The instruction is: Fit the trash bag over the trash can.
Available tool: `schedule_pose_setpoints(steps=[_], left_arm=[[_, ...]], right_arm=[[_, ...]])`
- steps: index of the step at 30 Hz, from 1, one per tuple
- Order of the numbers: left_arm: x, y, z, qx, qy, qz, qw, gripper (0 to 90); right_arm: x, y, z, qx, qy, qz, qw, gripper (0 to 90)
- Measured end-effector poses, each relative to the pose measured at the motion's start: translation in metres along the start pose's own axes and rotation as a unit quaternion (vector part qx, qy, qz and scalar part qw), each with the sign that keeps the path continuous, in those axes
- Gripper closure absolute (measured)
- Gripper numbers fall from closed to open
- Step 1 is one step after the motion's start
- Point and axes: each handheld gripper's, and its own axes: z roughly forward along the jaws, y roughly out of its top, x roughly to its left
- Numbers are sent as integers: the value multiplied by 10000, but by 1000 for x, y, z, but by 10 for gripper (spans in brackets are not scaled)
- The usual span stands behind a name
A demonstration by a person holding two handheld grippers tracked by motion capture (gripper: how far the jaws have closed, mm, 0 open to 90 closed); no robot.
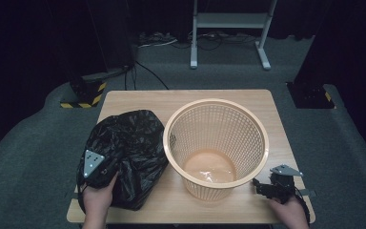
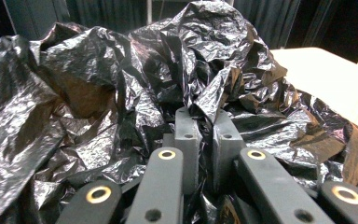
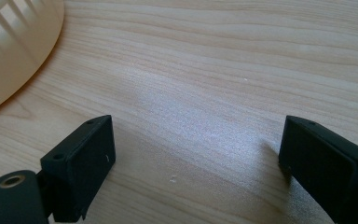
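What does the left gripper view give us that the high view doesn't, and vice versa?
Left gripper view alone: the left claw nearly closed, with a fold of the black bag pinched between its jaws, and the plastic's creases up close.
High view alone: the whole layout. The basket stands upright beside the bag, the right claw rests near the table's front right corner, both hands come in from below, and the floor lies behind.
Both: the bag and the wooden table.
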Motion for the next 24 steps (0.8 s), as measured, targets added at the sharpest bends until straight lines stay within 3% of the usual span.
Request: schedule_pose_setpoints(steps=[8,11,15,17,18,19,20,21,22,24], left_arm=[[-3,18,-21,-594,49,15,9982,835],[-3,28,-32,-888,104,20,9960,835],[-4,36,-40,-1071,113,46,9942,835],[-5,44,-49,-1265,136,69,9918,835],[-5,44,-49,-1265,136,69,9918,835],[-6,49,-55,-1401,159,78,9900,835],[-6,49,-55,-1401,159,78,9900,835],[-6,54,-61,-1537,178,80,9879,835],[-6,54,-61,-1537,178,80,9879,835],[-6,62,-70,-1718,180,85,9849,835]], right_arm=[[0,0,0,1,-1,3,10000,101],[0,0,0,0,-3,3,10000,101],[0,0,0,1,-5,6,10000,101],[0,0,0,1,-5,7,10000,101],[0,0,0,1,-5,7,10000,101],[0,0,0,1,-6,7,10000,101],[0,0,0,1,-6,7,10000,101],[0,0,0,0,-9,-2,10000,101],[0,0,0,2,-6,8,10000,101],[0,0,0,1,-8,10,10000,101]])
